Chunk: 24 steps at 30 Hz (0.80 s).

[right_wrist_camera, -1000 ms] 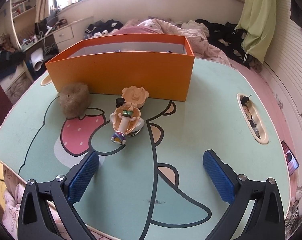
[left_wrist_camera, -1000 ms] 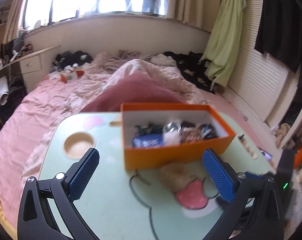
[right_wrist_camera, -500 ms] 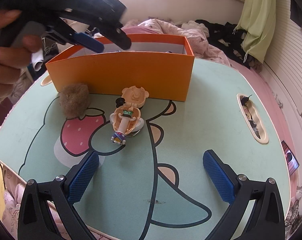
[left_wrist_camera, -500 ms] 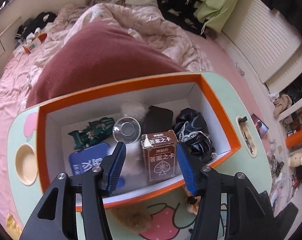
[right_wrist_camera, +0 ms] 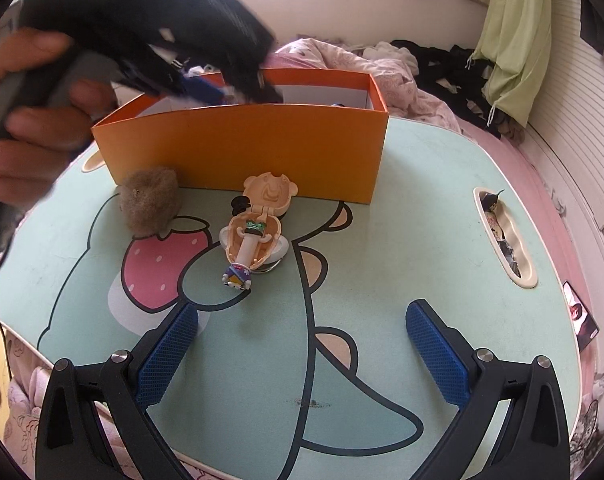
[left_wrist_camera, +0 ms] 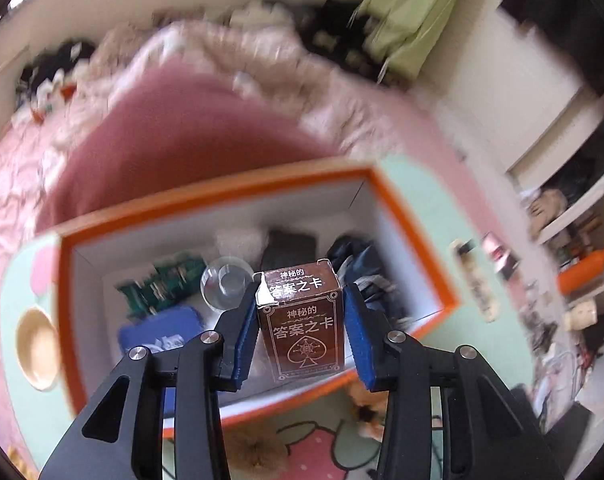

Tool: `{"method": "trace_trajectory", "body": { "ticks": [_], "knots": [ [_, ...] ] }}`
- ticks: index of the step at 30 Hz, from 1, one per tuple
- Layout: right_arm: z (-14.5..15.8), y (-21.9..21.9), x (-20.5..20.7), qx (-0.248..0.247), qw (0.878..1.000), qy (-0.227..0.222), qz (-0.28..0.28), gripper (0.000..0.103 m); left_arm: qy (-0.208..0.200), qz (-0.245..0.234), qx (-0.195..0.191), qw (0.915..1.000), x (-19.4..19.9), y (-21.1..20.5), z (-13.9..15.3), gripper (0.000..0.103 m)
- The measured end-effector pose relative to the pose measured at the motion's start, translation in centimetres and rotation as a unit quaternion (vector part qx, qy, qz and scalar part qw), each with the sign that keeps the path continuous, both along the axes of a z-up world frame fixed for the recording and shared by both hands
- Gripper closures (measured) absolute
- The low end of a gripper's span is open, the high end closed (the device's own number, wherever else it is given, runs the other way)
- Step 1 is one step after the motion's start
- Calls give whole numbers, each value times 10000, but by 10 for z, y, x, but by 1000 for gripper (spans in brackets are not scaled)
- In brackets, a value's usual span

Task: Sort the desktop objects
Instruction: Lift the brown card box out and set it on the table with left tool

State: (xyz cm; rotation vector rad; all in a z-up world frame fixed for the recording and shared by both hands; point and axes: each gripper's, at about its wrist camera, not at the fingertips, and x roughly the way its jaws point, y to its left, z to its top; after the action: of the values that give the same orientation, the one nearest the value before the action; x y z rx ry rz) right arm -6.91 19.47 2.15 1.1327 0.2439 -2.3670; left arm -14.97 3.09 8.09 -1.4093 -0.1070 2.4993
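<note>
The left gripper point(left_wrist_camera: 301, 322) reaches down into the orange box point(left_wrist_camera: 416, 216), and its jaws have just been closing — the blue pads point(left_wrist_camera: 247, 334) now sit against both sides of a brown card box point(left_wrist_camera: 304, 320) printed with white Chinese characters and a spade emblem, which stands upright inside the box near its front wall. Behind it lie a clear glass bowl point(left_wrist_camera: 225, 282), a green toy point(left_wrist_camera: 161, 284), a blue tin point(left_wrist_camera: 161, 330) and dark bundled items point(left_wrist_camera: 356, 256). The picture is blurred.

The right gripper point(right_wrist_camera: 302, 344) hovers over the mint-green cartoon table point(right_wrist_camera: 422, 208) with its jaws spread wide and nothing between them. Ahead of it, in front of the orange box, lie an opened peach-coloured toy case point(right_wrist_camera: 255, 226) with a small figure in it and, to its left, a brown fluffy ball point(right_wrist_camera: 149, 202) — both apart from the gripper. A hand point(right_wrist_camera: 29, 120) holds the left gripper's grip at the upper left.
</note>
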Motion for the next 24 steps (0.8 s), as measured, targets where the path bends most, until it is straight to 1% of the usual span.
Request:
{"method": "trace_trajectory", "body": {
  "ticks": [2, 4, 6, 7, 9, 12, 13, 15, 16, 17, 18, 20, 22, 23, 24],
  "knots": [
    [0, 0, 0, -1, 10000, 0, 0, 0, 439, -11, 124, 9990, 18, -9, 28, 61],
    [0, 0, 0, -1, 10000, 1, 1, 0, 747, -4, 292, 9968, 39, -23, 52, 61],
    [0, 0, 0, 0, 10000, 1, 1, 0, 906, 27, 419, 9950, 59, -38, 64, 61],
    [0, 0, 0, 1, 10000, 1, 1, 0, 947, 46, 432, 9946, 68, -46, 66, 61],
    [-1, 0, 0, 1, 10000, 2, 1, 0, 965, 144, 316, 9947, 87, -62, 60, 61],
    [-1, 0, 1, 5, 10000, 1, -2, 0, 641, 176, 300, 9973, 109, -75, 31, 61],
    [-1, 0, 1, 9, 10000, 3, -4, 0, 550, 187, 252, 9980, 113, -77, 20, 61],
    [-1, 1, 1, -1, 10000, 3, 5, 0, 244, 340, 36, 9991, 120, -78, -9, 61],
    [-1, 1, 0, -3, 10000, 0, 7, 0, 118, 395, 9, 9991, 121, -77, -21, 61],
    [-1, 0, 1, -1, 10000, 0, 6, 0, -12, 416, 76, 9991, 120, -77, -35, 61],
    [-1, 0, 1, -1, 10000, 1, 6, 0, -50, 412, 158, 9990, 118, -76, -42, 61],
    [-1, 0, 1, 1, 10000, 4, 6, 0, 29, 462, 301, 9985, 115, -69, -50, 60],
    [-1, 0, 1, -2, 10000, 4, 5, 0, 169, 563, 294, 9978, 111, -65, -49, 58],
    [-1, 0, 1, -2, 10000, 2, 6, 0, 280, 601, 276, 9974, 112, -63, -47, 56],
    [-1, 0, 1, -4, 10000, 1, 6, 0, 394, 638, 254, 9969, 115, -62, -44, 47]
  ]
}}
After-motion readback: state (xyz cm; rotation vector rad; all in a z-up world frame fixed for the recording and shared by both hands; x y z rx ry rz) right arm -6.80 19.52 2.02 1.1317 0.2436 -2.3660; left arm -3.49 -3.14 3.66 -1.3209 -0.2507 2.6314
